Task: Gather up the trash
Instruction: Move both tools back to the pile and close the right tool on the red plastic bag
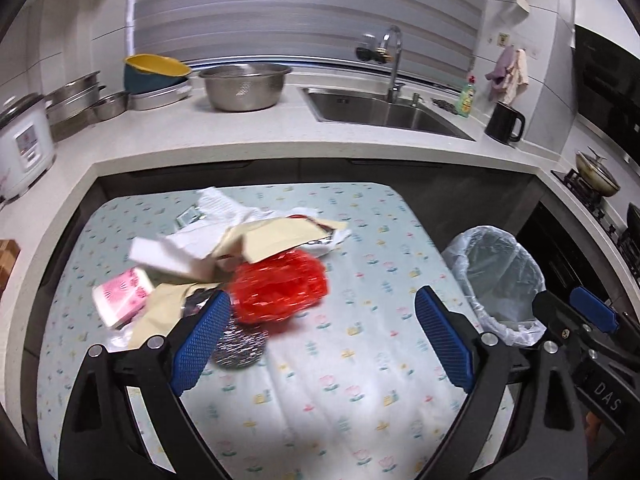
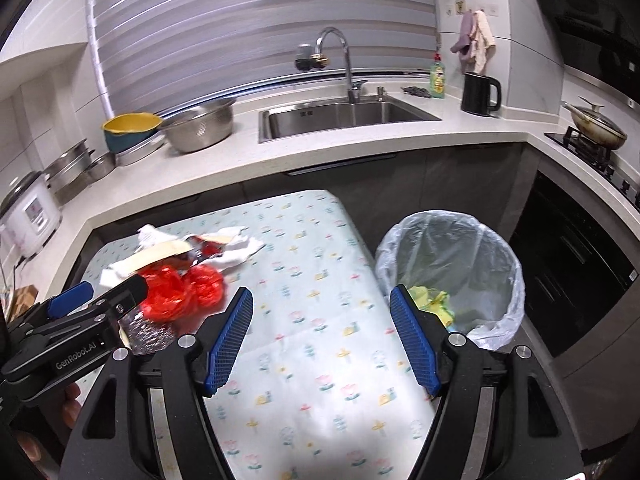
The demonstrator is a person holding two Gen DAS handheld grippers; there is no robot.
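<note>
A heap of trash lies on the floral-cloth table [image 1: 360,360]: a red crinkled plastic bag [image 1: 278,290], white and beige papers [image 1: 240,240], a pink packet [image 1: 122,298] and a silver foil wad [image 1: 240,350]. My left gripper [image 1: 320,340] is open and empty, its left finger beside the foil wad and red bag. My right gripper [image 2: 322,336] is open and empty above the table's right side, next to the lined trash bin [image 2: 452,272], which holds yellow-green scraps [image 2: 432,300]. The red bag [image 2: 180,292] and the left gripper's body show at left in the right wrist view.
An L-shaped counter surrounds the table, with a sink [image 1: 384,110], metal bowls [image 1: 244,86], a rice cooker [image 1: 22,148] and a black kettle [image 1: 504,122]. A stove with a pan [image 2: 596,124] is at the right. The bin [image 1: 500,280] stands off the table's right edge.
</note>
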